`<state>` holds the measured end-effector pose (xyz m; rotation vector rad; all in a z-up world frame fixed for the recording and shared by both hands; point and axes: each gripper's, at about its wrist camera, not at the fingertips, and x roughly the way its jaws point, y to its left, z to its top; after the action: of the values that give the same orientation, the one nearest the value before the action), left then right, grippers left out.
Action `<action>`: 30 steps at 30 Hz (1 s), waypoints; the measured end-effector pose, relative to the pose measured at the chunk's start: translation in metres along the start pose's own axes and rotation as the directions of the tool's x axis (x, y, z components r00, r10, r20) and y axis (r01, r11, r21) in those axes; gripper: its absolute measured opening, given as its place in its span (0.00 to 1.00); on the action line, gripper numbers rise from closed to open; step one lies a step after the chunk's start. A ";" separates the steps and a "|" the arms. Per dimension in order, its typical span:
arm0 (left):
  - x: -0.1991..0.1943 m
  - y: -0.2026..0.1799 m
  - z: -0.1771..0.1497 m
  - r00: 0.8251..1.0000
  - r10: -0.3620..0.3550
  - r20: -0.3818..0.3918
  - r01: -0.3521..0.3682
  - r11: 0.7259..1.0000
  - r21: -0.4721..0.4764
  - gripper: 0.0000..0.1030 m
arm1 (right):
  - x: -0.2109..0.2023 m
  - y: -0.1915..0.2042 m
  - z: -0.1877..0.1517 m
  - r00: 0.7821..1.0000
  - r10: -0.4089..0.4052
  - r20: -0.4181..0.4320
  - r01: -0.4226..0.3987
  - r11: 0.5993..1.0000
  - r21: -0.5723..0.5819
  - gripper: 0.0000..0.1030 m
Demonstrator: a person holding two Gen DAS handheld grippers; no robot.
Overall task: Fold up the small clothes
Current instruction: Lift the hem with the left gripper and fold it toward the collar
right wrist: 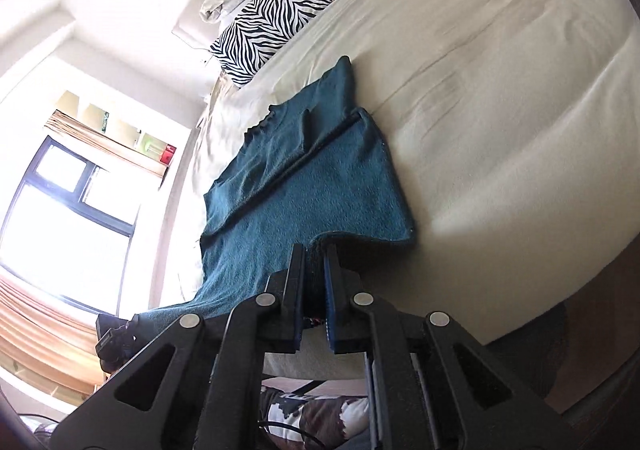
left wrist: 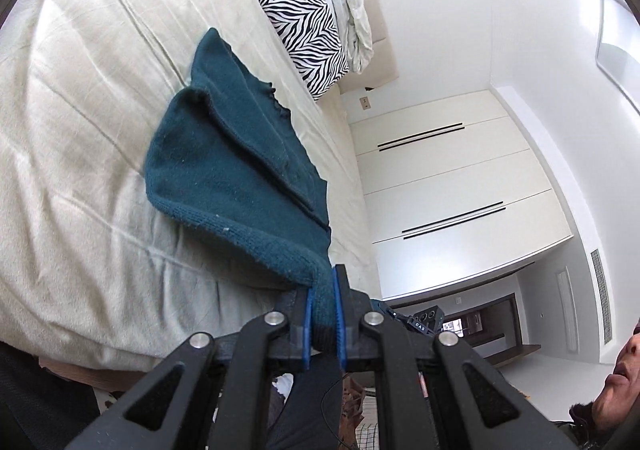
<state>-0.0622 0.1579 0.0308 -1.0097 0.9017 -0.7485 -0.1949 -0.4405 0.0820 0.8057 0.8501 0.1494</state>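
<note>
A dark teal knit sweater (left wrist: 224,170) lies on a cream bedsheet (left wrist: 80,110), partly folded with a sleeve laid across it. My left gripper (left wrist: 323,290) is shut on one near corner of its hem, lifting that edge off the bed. In the right wrist view the same sweater (right wrist: 312,186) stretches away from me, and my right gripper (right wrist: 314,262) is shut on the other near corner of the hem. Both views are rolled sideways. The cloth between the jaws hides the pad faces.
A zebra-print pillow (left wrist: 304,30) and a crumpled pale cloth (left wrist: 352,10) sit at the head of the bed. White wardrobe doors (left wrist: 448,178) stand beyond the bed's side. A bright window (right wrist: 68,218) is on the other side. The person's face (left wrist: 620,382) shows at the edge.
</note>
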 end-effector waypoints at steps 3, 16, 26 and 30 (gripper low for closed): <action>0.008 -0.002 0.013 0.999 -0.032 0.032 0.032 0.999 -0.007 0.10 | 0.010 0.014 0.019 1.000 0.015 0.027 -0.014 1.000 -0.019 0.07; 0.032 0.016 0.091 0.989 -0.070 0.134 0.080 0.994 -0.075 0.10 | 0.073 0.038 0.102 0.990 -0.030 0.137 0.034 0.999 -0.027 0.07; 0.085 0.057 0.152 0.991 0.000 0.131 0.021 0.988 -0.152 0.10 | 0.134 0.022 0.150 0.977 -0.135 0.163 0.138 0.990 -0.009 0.07; 0.099 0.068 0.169 0.992 0.024 0.123 -0.004 0.986 -0.164 0.10 | 0.164 0.012 0.165 0.973 -0.173 0.153 0.174 0.985 0.006 0.07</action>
<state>0.1398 0.1619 -0.0168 -1.1808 0.8708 -0.5991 0.0358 -0.4582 0.0541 0.7222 0.7702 -0.0635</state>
